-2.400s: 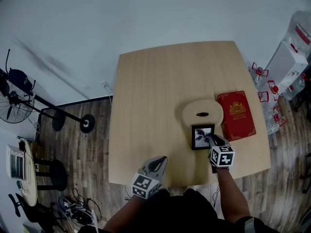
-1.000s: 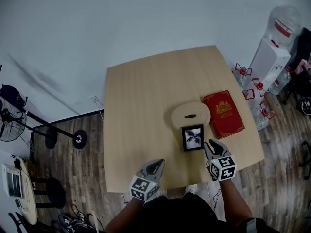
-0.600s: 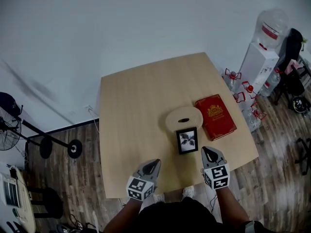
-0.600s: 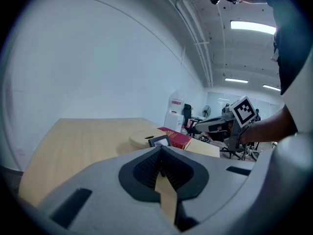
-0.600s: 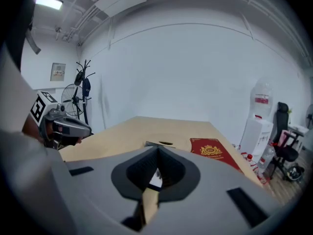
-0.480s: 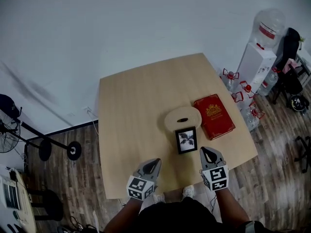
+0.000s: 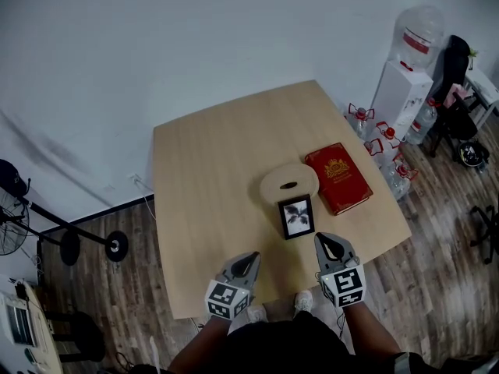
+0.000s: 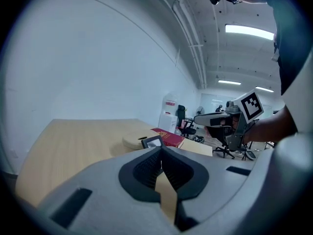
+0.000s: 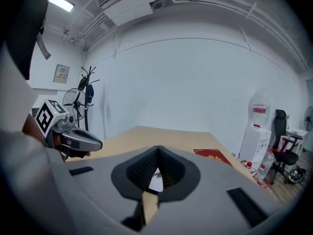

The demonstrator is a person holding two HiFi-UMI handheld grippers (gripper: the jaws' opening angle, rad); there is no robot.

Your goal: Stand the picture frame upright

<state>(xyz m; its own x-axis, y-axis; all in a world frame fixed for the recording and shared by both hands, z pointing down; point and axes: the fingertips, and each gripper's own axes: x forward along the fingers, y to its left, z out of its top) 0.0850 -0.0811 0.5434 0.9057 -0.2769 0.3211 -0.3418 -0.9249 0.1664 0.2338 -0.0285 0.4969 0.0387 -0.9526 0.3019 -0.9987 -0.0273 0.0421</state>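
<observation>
The picture frame (image 7: 296, 216), black with a grey leaf print, stands on the table (image 7: 210, 162) in front of a round wooden board (image 7: 289, 183), leaning back slightly. In the left gripper view the picture frame (image 8: 153, 142) rises above the board's edge. My right gripper (image 7: 326, 244) is shut and empty, a short way in front of the frame and apart from it. My left gripper (image 7: 249, 261) is also shut and empty, at the table's near edge, left of the frame. A bit of the print shows behind the right gripper's (image 9: 157, 153) closed jaws.
A red book (image 7: 337, 178) lies flat to the right of the board. Off the table's right side stand a water dispenser (image 7: 405, 76) and several water bottles (image 7: 382, 139) on the wooden floor. A fan stand (image 7: 70, 244) is at the far left.
My right gripper has drawn back from the frame toward the table's near edge and its jaws have shut. The frame stays standing where it was. The left gripper has barely moved.
</observation>
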